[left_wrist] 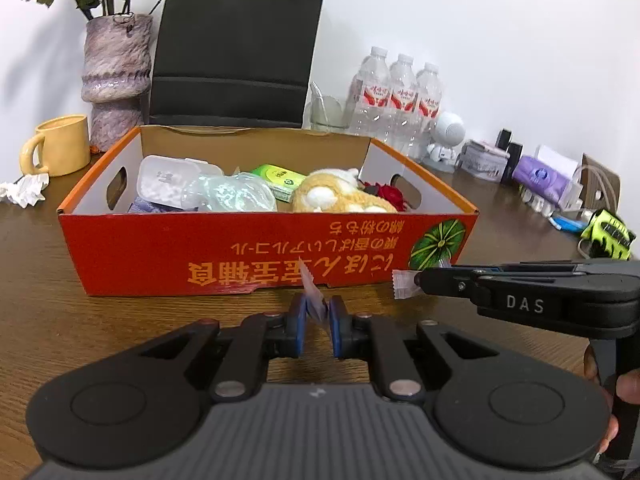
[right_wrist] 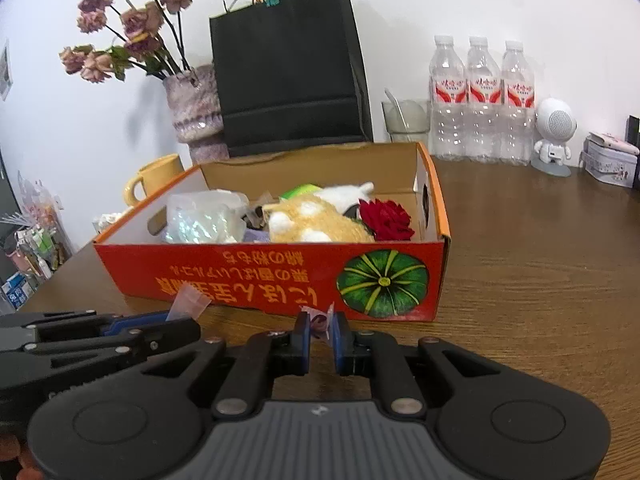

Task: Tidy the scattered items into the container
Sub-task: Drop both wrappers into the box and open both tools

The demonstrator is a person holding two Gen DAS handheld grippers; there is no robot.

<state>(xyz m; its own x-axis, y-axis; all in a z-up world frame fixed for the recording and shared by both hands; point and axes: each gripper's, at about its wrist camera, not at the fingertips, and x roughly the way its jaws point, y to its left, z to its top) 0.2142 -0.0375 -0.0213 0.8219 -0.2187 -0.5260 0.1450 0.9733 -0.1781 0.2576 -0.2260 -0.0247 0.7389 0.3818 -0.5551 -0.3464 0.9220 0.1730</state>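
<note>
Left wrist view: the left gripper (left_wrist: 318, 312) is clenched on a small translucent wrapped candy (left_wrist: 311, 294), pinkish and blurred, its crimped end sticking up between the blue pads (left_wrist: 297, 320). Just to its right, the right gripper (left_wrist: 418, 278) is seen from the side, closed on a second candy wrapper (left_wrist: 405, 283), whitish with a serrated edge. In the right wrist view that second wrapper (right_wrist: 320, 320) is pinched between the pads, clear with something purplish inside. Both candies are held just above the wooden table (left_wrist: 60, 300), in front of the orange cardboard box (left_wrist: 160, 256), which is printed with upside-down yellow lettering and a green pumpkin. Inside the box are seen a plush toy (left_wrist: 340, 196), a red rose (right_wrist: 386, 218) and a clear plastic bag (left_wrist: 228, 192).
</note>
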